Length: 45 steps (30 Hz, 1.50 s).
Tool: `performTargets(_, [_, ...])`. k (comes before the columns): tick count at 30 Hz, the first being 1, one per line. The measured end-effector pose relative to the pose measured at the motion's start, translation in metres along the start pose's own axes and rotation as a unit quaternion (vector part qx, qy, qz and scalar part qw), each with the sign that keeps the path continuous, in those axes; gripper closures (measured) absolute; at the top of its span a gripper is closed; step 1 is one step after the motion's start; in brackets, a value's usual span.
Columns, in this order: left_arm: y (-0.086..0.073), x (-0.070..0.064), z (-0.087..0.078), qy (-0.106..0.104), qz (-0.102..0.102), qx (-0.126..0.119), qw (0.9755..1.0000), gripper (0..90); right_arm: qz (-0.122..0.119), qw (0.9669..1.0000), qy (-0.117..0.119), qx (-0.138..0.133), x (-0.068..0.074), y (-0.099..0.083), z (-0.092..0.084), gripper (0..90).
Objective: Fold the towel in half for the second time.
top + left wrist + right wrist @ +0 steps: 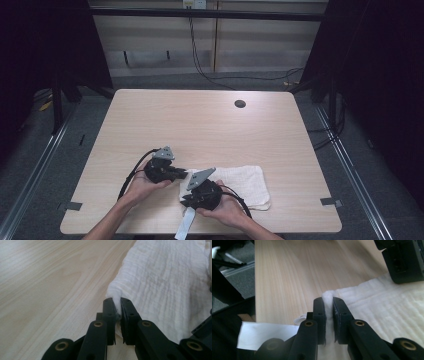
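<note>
A white cloth [245,180] lies rumpled on the wooden table [200,120] near its front edge. My left gripper [184,174] is at the cloth's left end, and in the left gripper view its jaws [117,305] are shut on a pinched fold of the cloth [162,282]. My right gripper [189,186] sits just in front of it, held in a hand. In the right gripper view its jaws [329,303] pinch another corner of the cloth [382,307]. The left gripper's body [404,262] shows close by at the upper right there.
A white paper strip [184,226] hangs by the right gripper at the table's front edge and shows as [269,333]. A dark round hole [240,104] sits at the table's far side. Cables run along the floor behind.
</note>
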<state>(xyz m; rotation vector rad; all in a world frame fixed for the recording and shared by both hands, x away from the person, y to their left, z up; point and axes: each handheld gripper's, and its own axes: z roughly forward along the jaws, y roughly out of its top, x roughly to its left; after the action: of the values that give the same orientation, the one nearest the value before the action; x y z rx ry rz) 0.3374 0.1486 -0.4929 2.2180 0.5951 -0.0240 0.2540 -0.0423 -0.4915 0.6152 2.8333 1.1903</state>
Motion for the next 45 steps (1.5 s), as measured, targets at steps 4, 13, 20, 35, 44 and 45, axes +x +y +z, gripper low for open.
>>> performTargets(4, [0.001,0.001,-0.007,-0.008,-0.007,-0.013,0.9999,83.8,0.011,0.9997,0.007,-0.019,0.001,0.005,-0.007,81.9])
performTargets(13, [0.008,0.004,-0.020,-0.013,-0.022,-0.032,0.9991,83.9,0.025,0.9985,0.014,-0.048,0.001,0.013,-0.021,82.5])
performTargets(20, [0.014,0.007,-0.036,-0.012,-0.029,-0.051,0.9982,84.1,0.017,0.9971,0.013,-0.073,-0.001,0.028,-0.039,82.8])
performTargets(35, [0.008,0.021,-0.055,0.004,-0.053,-0.063,0.9966,84.1,0.015,0.9955,0.031,-0.089,-0.004,0.055,-0.024,82.8])
performTargets(44, [0.003,0.029,-0.071,0.021,-0.066,-0.072,0.9950,84.2,0.007,0.9953,0.033,-0.090,-0.005,0.072,-0.015,82.8])
performTargets(45, [0.003,0.030,-0.072,0.021,-0.067,-0.075,0.9947,84.2,0.009,0.9953,0.034,-0.090,-0.005,0.074,-0.014,82.8])
